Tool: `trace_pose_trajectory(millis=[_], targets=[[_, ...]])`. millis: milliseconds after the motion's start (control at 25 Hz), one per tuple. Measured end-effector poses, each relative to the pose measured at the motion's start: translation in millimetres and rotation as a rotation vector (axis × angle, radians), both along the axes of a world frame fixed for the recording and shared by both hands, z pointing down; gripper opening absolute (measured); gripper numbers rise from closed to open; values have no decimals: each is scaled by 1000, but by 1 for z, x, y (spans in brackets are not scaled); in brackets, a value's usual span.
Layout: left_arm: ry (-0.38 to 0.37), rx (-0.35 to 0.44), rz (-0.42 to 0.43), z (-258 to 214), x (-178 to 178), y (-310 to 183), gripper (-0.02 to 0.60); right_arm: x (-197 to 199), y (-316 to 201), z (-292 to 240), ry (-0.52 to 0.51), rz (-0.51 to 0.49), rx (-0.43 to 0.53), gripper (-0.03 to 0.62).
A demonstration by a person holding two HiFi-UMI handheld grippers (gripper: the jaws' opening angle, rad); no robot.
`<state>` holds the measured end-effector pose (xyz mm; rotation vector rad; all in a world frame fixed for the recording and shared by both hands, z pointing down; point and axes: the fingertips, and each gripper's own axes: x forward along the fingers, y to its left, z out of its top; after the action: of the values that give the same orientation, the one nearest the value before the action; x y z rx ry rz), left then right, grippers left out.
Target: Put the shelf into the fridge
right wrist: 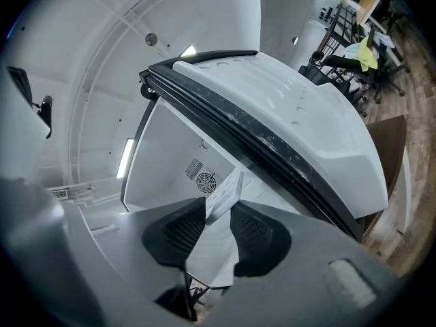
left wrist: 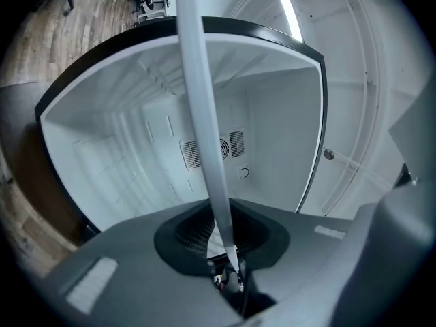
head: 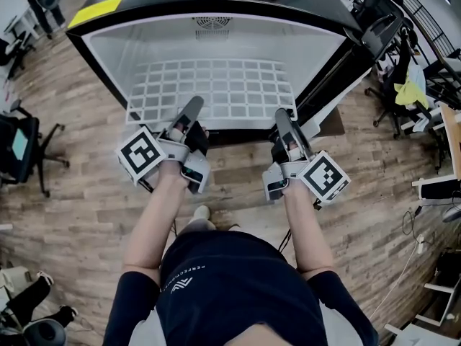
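Left gripper (head: 189, 114) and right gripper (head: 281, 117) both clamped on a flat white wire-grid shelf (head: 216, 85).
Each gripper's jaws are closed on the shelf's near edge, one centre-left and one centre-right of the head view. The shelf lies level in the upper centre, inside an open black-framed, white-lined fridge (head: 122, 52) with a round fan grille (head: 212, 22) on its back wall. The fridge stands on a wood-plank floor (head: 72, 215).

The shelf (head: 216, 85) is white, a grid of pale squares. The fridge (head: 144, 42) is white inside with a black rim, and a yellow sheet (head: 96, 9) shows at its far left. The left gripper (head: 193, 105) and right gripper (head: 281, 115) are grey, their cubes patterned in black-and-white squares. The floor (head: 79, 193) is brown wood grain
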<state>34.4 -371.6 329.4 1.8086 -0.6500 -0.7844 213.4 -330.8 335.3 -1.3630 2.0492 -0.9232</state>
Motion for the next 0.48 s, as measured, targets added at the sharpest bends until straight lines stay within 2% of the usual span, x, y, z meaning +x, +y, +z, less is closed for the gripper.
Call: trace_pose_trajectory(millis=[240, 480], targets=[[5, 38, -11, -1, -1, 5, 75, 1, -2, 0, 30, 13, -4, 124], [-11, 51, -59, 0, -13, 18, 84, 0, 1, 0, 68, 23, -8, 135]])
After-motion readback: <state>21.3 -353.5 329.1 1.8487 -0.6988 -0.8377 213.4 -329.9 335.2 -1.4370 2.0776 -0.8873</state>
